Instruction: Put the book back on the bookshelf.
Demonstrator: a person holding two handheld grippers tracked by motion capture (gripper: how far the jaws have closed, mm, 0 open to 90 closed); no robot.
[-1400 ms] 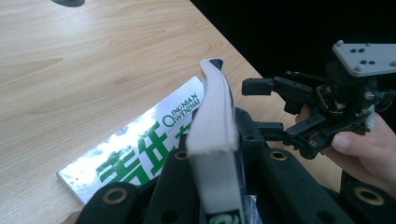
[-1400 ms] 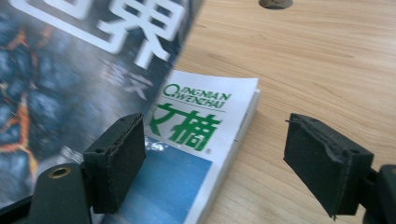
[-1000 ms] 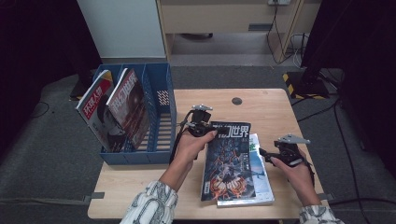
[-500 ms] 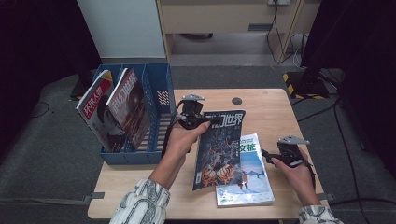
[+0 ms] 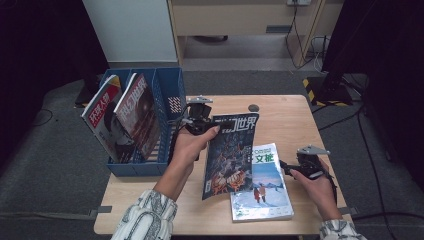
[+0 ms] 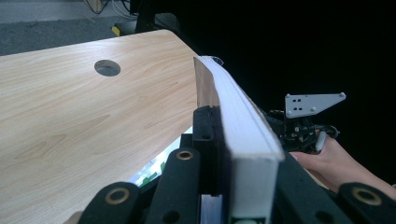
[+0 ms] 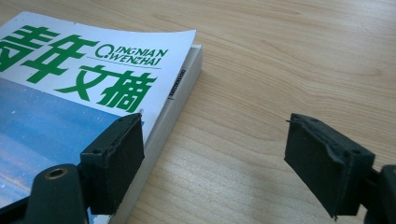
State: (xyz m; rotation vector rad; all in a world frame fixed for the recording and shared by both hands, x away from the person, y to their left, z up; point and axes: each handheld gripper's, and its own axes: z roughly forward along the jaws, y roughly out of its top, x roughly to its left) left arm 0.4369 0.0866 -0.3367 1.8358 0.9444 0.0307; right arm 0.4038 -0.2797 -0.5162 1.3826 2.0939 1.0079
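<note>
A dark-covered magazine (image 5: 230, 155) hangs tilted above the wooden table (image 5: 290, 115). My left gripper (image 5: 197, 119) is shut on its upper left corner. In the left gripper view the jaws clamp the magazine's white page edge (image 6: 243, 121), and the left gripper (image 6: 229, 140) points across the table. A second magazine (image 5: 261, 187) with green lettering and a blue cover lies flat below it. My right gripper (image 5: 286, 166) stands open at that magazine's right edge. In the right gripper view the right gripper (image 7: 219, 158) has one jaw over the flat magazine (image 7: 70, 88) and one over bare wood.
A blue file rack (image 5: 170, 95) stands at the table's left with two magazines (image 5: 125, 115) leaning in its compartments. A round cable hole (image 5: 253, 108) sits near the far edge. The right gripper's grey plate (image 6: 310, 102) appears in the left gripper view.
My left gripper has lifted the dark magazine off the lower one and swung it up and left, toward the rack. More of the green-lettered cover shows. The right hand has stayed put.
</note>
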